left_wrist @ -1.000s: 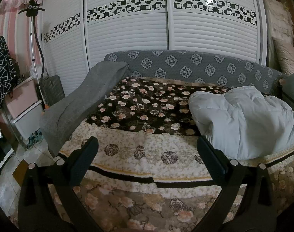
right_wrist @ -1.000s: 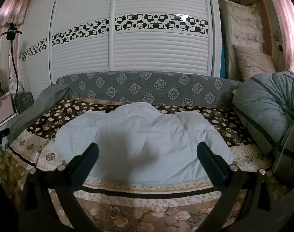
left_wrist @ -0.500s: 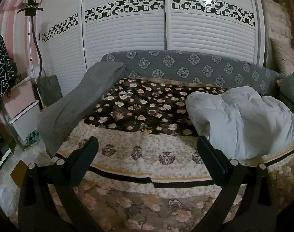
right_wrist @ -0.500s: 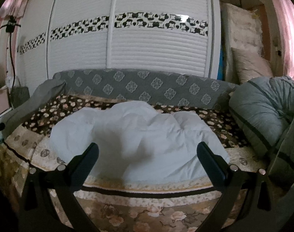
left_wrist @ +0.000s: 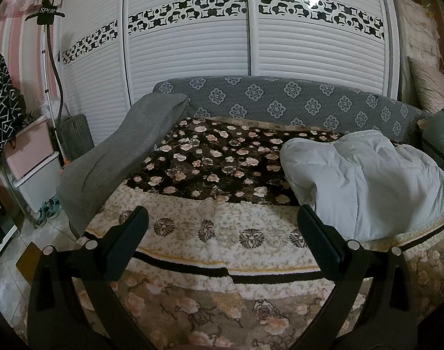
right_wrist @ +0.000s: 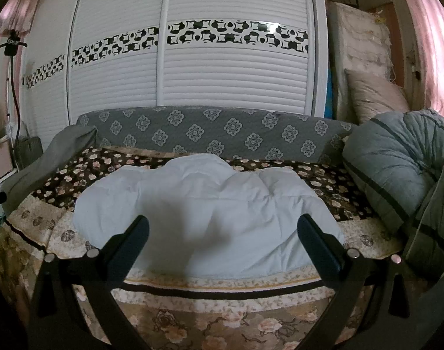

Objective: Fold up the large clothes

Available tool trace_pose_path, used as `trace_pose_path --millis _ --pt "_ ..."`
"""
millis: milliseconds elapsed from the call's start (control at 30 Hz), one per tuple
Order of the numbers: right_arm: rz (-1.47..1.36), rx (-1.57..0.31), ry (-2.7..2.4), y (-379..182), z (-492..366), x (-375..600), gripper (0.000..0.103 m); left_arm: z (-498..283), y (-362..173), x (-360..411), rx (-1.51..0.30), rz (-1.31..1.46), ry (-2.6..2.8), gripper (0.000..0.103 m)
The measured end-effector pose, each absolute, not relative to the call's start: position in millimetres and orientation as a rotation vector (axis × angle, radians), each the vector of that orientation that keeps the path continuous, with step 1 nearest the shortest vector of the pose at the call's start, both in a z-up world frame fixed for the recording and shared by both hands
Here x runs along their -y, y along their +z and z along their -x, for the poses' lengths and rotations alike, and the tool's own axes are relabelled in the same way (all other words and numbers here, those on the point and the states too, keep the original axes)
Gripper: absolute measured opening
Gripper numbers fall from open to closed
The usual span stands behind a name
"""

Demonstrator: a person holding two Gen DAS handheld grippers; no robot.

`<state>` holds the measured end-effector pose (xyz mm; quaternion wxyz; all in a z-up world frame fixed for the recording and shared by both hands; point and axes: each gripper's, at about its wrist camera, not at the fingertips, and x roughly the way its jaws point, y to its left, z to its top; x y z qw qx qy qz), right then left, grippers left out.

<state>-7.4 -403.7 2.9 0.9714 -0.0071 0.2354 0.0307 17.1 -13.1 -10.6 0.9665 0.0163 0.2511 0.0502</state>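
- The white slatted wardrobe [left_wrist: 251, 58] fills the wall behind the bed [left_wrist: 222, 233], which carries a floral blanket [left_wrist: 216, 160].
- I see the pale blue quilted jacket [right_wrist: 204, 218] lying crumpled toward the bed's near edge and right side, resting on the blanket.
- A grey quilt bundle [right_wrist: 397, 169] is heaped at the bed's right edge, apart from the jacket.
- A grey cloth [left_wrist: 116, 157] drapes over the bed's left edge.
- My left hand-held gripper [left_wrist: 222, 227] hangs before the near edge, jaws spread, gripping nothing.
- My right hand-held gripper [right_wrist: 222, 230] faces the jacket, jaws likewise spread and empty.
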Motion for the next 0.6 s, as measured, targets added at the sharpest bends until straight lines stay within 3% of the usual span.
trace_pose_path --millis 600 --pt "0.031 -0.482 0.072 2.0 6.7 401.7 0.101 -20.7 -10.9 10.7 -0.512 -0.034 0.099 0.100"
